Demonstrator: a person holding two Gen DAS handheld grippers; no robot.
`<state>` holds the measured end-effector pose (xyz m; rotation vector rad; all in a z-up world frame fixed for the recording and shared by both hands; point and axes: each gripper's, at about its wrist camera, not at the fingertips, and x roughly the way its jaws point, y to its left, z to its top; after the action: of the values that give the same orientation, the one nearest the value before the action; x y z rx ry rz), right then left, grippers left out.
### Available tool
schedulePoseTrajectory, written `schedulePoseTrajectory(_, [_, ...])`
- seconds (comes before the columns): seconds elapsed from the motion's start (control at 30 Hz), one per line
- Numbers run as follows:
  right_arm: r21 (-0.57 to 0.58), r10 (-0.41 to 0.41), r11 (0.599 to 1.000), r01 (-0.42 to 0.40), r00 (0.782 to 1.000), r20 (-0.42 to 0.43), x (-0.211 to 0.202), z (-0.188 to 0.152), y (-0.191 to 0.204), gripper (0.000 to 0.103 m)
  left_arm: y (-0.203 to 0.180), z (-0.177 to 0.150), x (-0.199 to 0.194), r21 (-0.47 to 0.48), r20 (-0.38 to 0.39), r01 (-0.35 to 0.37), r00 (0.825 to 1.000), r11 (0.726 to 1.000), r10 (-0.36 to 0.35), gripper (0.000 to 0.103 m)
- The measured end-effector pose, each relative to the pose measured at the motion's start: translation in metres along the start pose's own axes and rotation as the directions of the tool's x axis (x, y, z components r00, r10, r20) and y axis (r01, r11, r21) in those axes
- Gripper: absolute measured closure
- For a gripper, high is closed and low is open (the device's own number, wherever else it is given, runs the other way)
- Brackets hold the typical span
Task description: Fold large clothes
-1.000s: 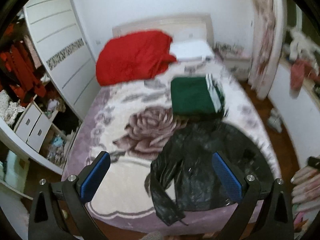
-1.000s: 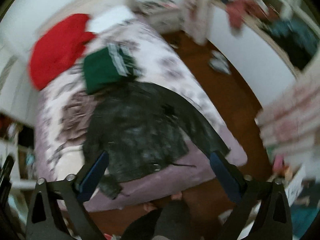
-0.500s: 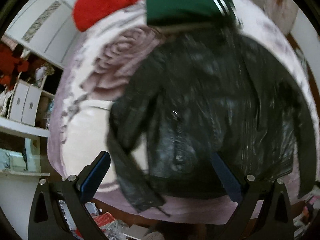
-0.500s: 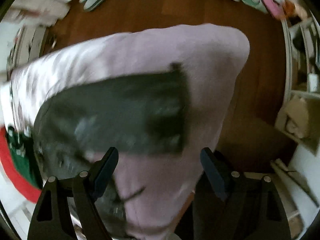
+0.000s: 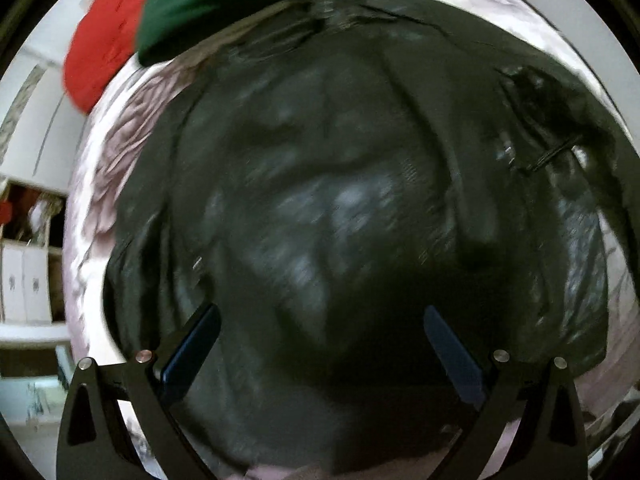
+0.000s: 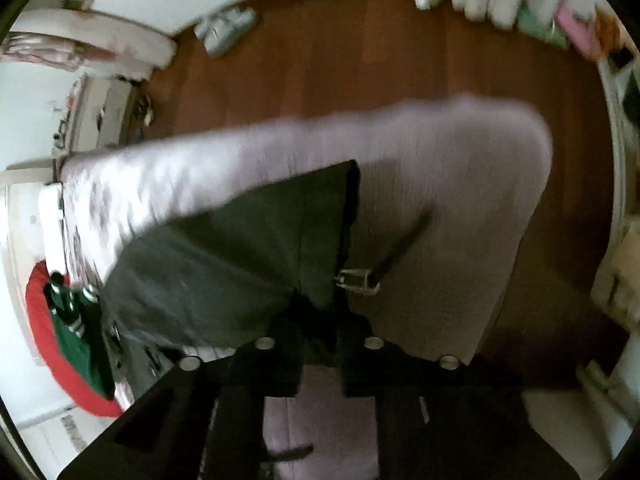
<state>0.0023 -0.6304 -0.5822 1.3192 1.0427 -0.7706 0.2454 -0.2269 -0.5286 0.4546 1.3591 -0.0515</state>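
Black leather fills our left wrist view: the jacket (image 5: 340, 200) lies spread on the lilac floral bedspread (image 5: 116, 152), its collar toward a folded green garment (image 5: 224, 4) and a red one (image 5: 104, 48) beyond. We hold the left gripper (image 5: 320, 344) just above the jacket, its blue-padded fingers (image 5: 192, 348) spread wide with nothing between them. In the right wrist view, our right gripper (image 6: 320, 344) is pressed together on the jacket's hem corner beside the metal buckle (image 6: 356, 280), near the bed's edge above the wooden floor (image 6: 400, 40).
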Motion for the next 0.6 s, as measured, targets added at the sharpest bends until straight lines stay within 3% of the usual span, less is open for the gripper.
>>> schedulePoseTrajectory(0.17, [-0.067,0.029,0.998,-0.022,0.994,0.107,-0.027,0.065,0.055,0.094,-0.015,0.043,0.014,0.028,0.036,0.071,0.997,0.997,-0.072,0.0])
schedulePoseTrajectory(0.33, [-0.276,0.074,0.961,-0.018,0.978,0.197,-0.057,0.118,0.17,0.094,-0.011,0.077,0.035,-0.002,0.057,0.073,0.996,0.997,-0.072,0.0])
schedulePoseTrajectory(0.47, [-0.476,0.173,0.877,-0.075,0.971,0.167,-0.078,0.094,0.284,0.095,0.004,0.084,0.053,-0.08,0.027,0.136,0.991,0.987,-0.134,0.0])
schedulePoseTrajectory(0.6, [-0.713,0.231,0.691,-0.119,0.971,0.063,-0.068,-0.001,0.411,0.094,0.041,0.066,0.038,-0.173,0.049,0.163,0.986,0.971,-0.157,0.0])
